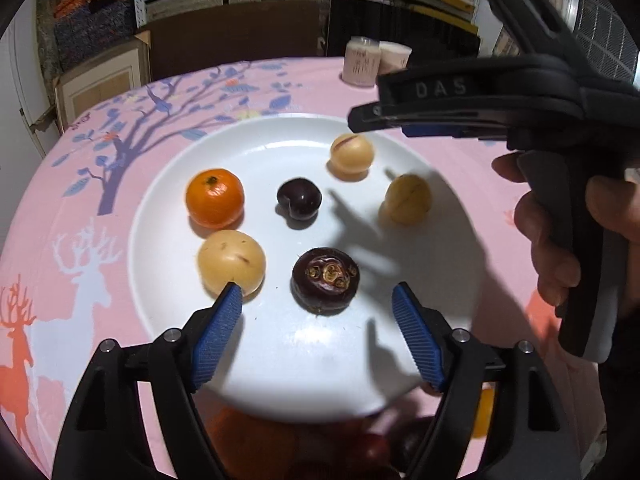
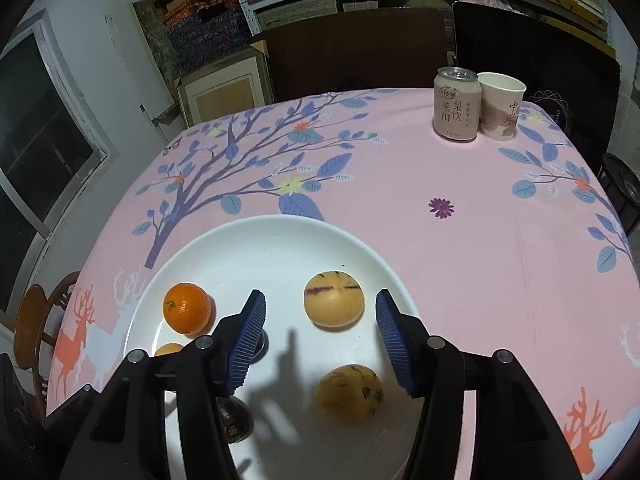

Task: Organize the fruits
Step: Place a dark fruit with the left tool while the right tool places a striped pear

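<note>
Left wrist view: the left gripper (image 1: pixel 318 300) hangs over the white plate (image 1: pixel 280 380), jaws wide and empty, the dark mangosteen (image 1: pixel 325 280) just ahead between them. Back straight off without nudging it.

Right wrist view: the right gripper (image 2: pixel 320 344) has jaws apart, holding nothing (two yellow fruits (image 2: pixel 333 305) lie between the tips). Lift clear of them.
</note>
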Demonstrator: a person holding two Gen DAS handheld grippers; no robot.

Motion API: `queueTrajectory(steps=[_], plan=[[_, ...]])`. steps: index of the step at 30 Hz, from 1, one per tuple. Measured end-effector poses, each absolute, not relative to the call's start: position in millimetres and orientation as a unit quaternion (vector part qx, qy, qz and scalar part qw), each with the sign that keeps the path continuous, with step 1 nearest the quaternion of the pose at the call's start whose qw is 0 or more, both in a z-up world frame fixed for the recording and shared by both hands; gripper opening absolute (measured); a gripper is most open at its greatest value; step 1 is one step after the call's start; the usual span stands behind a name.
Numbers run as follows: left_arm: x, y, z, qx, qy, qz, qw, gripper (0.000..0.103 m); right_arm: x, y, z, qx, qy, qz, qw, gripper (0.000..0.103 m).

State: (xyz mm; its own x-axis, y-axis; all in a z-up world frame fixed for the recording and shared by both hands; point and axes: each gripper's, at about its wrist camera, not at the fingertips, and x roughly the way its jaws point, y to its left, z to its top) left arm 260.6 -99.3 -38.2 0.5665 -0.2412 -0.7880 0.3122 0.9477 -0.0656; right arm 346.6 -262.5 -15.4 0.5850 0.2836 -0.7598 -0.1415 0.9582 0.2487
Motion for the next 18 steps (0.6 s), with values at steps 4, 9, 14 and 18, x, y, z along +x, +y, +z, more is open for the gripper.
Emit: queueTrajectory(steps=[4,9,14,18], plan=[[220,-82,-13,0.050,0.383,-0.151,0.910,0.083,304,-267,4,0.078,0.419,0.121,0.896,0.058],[165,-54,-8,0.062,0.355,-0.152,0.920,0.085,215,-253,6,0.025,0.400,0.111,0.910,0.058],[116,-23,-24,0.047,0.363,-0.150,0.918,0.086,135,-248,-26,0.028,0.396,0.116,0.911,0.058],[93,-5,-44,0.039,0.363,-0.120,0.923,0.086,123,-245,-49,0.011,0.393,0.077,0.916,0.058]])
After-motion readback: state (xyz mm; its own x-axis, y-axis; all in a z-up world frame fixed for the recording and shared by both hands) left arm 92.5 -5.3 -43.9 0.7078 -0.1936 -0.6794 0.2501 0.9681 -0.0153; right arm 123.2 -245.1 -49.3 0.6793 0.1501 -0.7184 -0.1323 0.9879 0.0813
